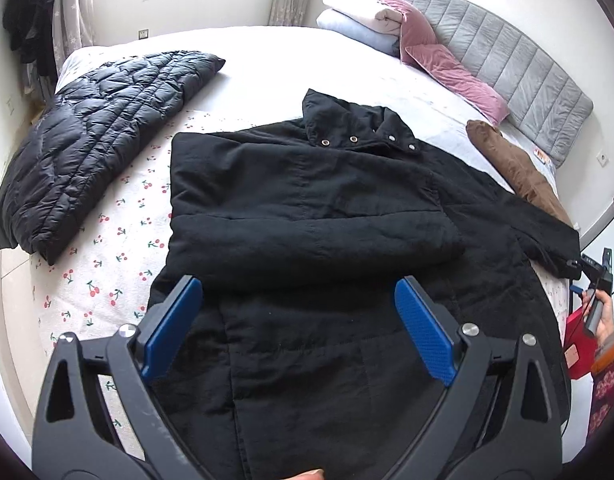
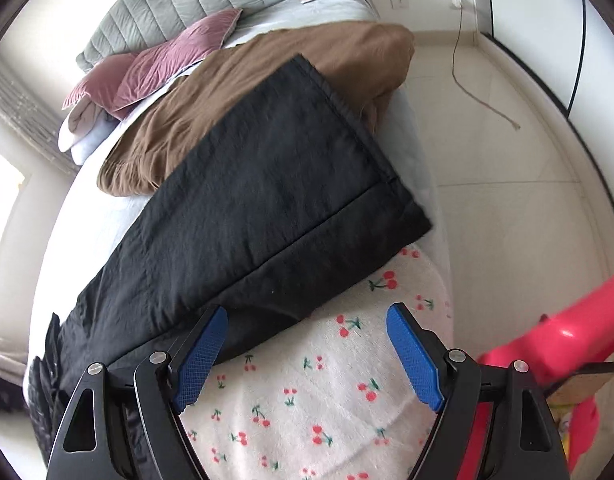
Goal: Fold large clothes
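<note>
A large black jacket [image 1: 315,208] lies on the bed, collar with metal snaps at the far end. One sleeve is folded across its chest. The other sleeve [image 2: 275,184] stretches out to the right toward the bed's edge. My left gripper [image 1: 299,300] is open and empty, hovering over the jacket's lower body. My right gripper [image 2: 307,328] is open and empty above the cherry-print sheet [image 2: 307,400], just short of the outstretched sleeve's lower edge; its left fingertip [image 2: 211,336] overlaps the black cloth.
A dark quilted down jacket [image 1: 91,148] lies at the bed's left. A brown garment [image 2: 235,92], pink pillows [image 1: 447,60], folded bedding [image 1: 359,20] and a grey headboard [image 1: 515,64] sit at the far side. A red object [image 2: 567,336] and tiled floor [image 2: 507,160] lie to the right.
</note>
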Demonstrator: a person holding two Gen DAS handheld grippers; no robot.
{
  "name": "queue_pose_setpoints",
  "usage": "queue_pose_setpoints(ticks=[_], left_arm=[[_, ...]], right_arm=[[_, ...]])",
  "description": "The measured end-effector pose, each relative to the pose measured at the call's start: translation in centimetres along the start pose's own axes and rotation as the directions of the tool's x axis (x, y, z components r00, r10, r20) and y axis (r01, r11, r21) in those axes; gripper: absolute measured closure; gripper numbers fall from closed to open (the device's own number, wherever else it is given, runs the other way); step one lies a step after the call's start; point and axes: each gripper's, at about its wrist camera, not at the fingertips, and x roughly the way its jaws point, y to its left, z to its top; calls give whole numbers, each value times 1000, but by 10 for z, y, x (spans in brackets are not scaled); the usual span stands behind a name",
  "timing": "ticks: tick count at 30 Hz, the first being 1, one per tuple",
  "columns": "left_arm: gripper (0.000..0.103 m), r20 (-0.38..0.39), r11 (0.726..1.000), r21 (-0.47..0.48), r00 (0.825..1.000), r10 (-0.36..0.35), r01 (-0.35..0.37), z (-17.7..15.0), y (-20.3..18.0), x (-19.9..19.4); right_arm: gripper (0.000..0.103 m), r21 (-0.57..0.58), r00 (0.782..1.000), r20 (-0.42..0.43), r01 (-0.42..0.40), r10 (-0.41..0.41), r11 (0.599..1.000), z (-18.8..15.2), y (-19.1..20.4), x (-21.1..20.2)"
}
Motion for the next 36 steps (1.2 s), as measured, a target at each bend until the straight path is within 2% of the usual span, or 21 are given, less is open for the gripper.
queue_pose_setpoints(ticks=[3, 6, 8, 10, 12, 16, 21, 26, 30, 32, 33, 36], left_arm=[[6, -11, 1000, 10, 1000, 15, -15, -1, -3, 3], [6, -11, 1000, 17, 1000, 23, -22, -3, -2, 3], [6, -12, 999, 20, 1000, 27, -26, -3, -1, 4], [6, -11, 1000, 17, 1000, 22, -22, -1, -1, 6], [6, -12, 1000, 7, 1000, 0, 0, 1, -1, 7], [6, -42, 997, -27, 997, -72, 71, 7, -3, 12], [6, -36, 994, -34, 994, -103, 102, 15, -10, 12], [6, -20, 991, -36, 992, -126, 125, 21, -13, 8], [6, -14, 990, -39, 991, -137, 136, 27, -13, 7], [6, -7, 989, -39, 990, -142, 142, 28, -12, 6], [6, -4, 989, -40, 989, -145, 145, 29, -11, 7], [6, 0, 987, -47, 988, -151, 151, 31, -8, 8]], right_arm=[[20, 14, 999, 37, 4, -5, 1000, 8, -4, 16], [22, 59, 995, 92, -31, 25, 998, 14, -8, 21], [35, 92, 990, 126, -68, 56, 994, 18, -11, 18], [73, 96, 984, 154, -102, 87, 990, 22, -8, 12], [88, 62, 974, 187, -142, 128, 988, 26, 2, -1], [91, -103, 957, 242, -139, 160, 985, 28, 40, -43], [92, -277, 929, 273, -172, 250, 945, 22, 103, -100], [92, -466, 901, 253, -205, 352, 861, -10, 195, -150], [92, -585, 888, 178, -251, 424, 771, -53, 271, -170], [92, -635, 878, 107, -301, 466, 712, -81, 313, -174], [92, -647, 873, 78, -323, 481, 691, -94, 322, -175], [91, -694, 854, -53, -404, 517, 596, -142, 369, -170]])
